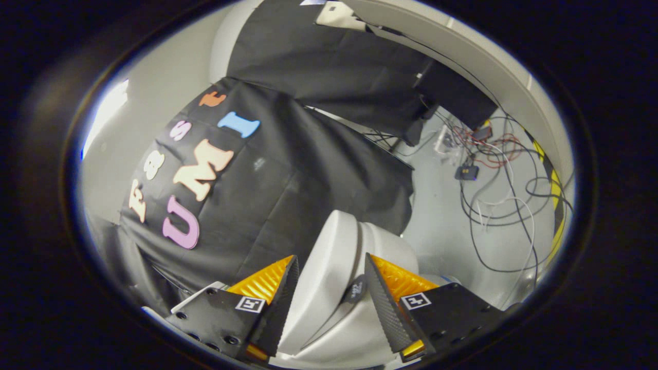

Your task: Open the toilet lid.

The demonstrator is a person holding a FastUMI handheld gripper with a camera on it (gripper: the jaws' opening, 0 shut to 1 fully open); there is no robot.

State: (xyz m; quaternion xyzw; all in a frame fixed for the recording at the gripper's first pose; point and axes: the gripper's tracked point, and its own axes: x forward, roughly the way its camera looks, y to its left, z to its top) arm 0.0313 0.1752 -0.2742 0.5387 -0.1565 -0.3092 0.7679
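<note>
Toilet lid [329, 272] is sitting raised between the fingers of the tongs [331, 288], its white edge running up just ahead of the tips. The tongs are standing wide, both fingers apart from the lid's sides as far as can be told, gripping nothing. A small dark tab [355, 289] is showing on the toilet near the right finger. Beyond, black cloth [267, 195] is draping the booth wall. Far right, tangled cables [501, 205] are lying across the grey floor [442, 226].
</note>
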